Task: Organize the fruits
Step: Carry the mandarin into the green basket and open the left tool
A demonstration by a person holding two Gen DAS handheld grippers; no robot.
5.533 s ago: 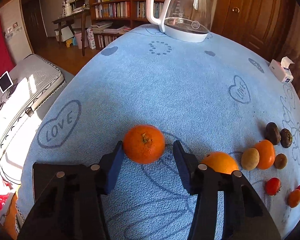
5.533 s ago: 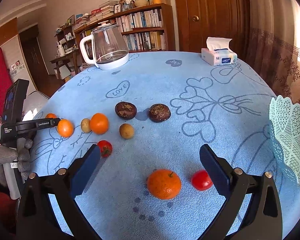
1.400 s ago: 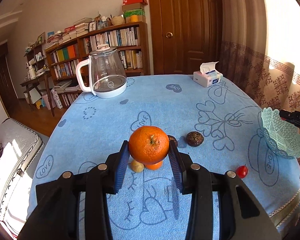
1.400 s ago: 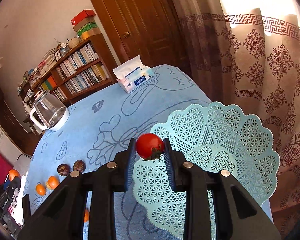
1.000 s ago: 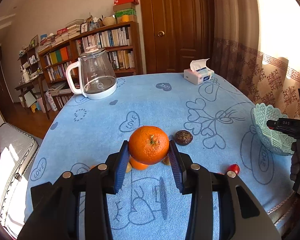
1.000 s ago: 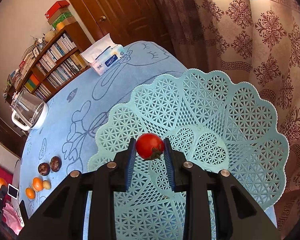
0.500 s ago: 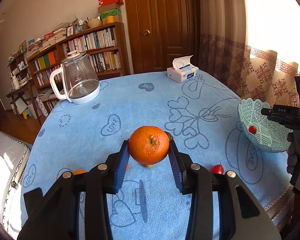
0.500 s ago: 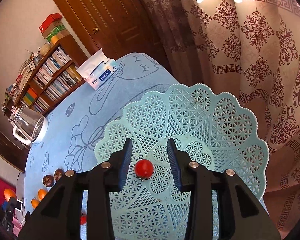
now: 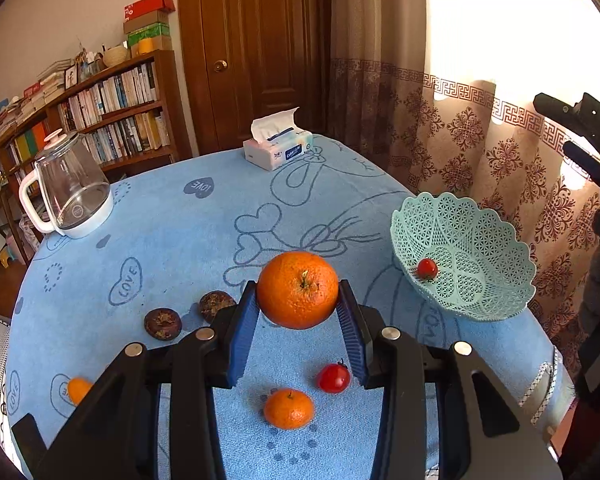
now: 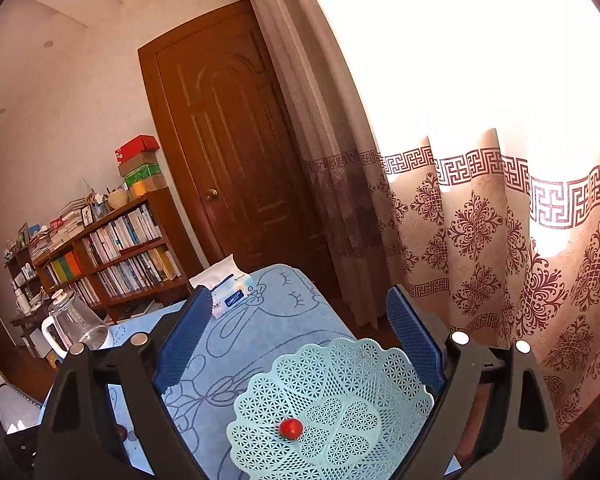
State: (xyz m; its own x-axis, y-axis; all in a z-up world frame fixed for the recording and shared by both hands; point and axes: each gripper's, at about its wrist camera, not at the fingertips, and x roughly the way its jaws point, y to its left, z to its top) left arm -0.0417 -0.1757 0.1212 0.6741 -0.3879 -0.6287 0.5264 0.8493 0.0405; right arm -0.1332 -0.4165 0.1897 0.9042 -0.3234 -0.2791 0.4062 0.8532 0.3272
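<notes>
left wrist: tool (image 9: 298,308) grips orange (image 9: 297,289)

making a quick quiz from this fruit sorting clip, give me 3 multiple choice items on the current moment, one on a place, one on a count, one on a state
1. Where is the small red tomato that lies off the table?
A. inside the mint lattice basket
B. beside the glass kettle
C. on top of the tissue box

2. How many dark brown wrinkled fruits lie on the blue tablecloth in the left wrist view?
A. none
B. two
C. five

3. What is the left tool doing?
A. standing open with nothing between its pads
B. clamped on a large orange
C. clamped on a tissue

Answers:
1. A, the tomato rests on the basket's lattice floor in both views.
2. B, a pair sits left of the left tool.
3. B, both blue pads press on the orange's sides, above the cloth.
</notes>
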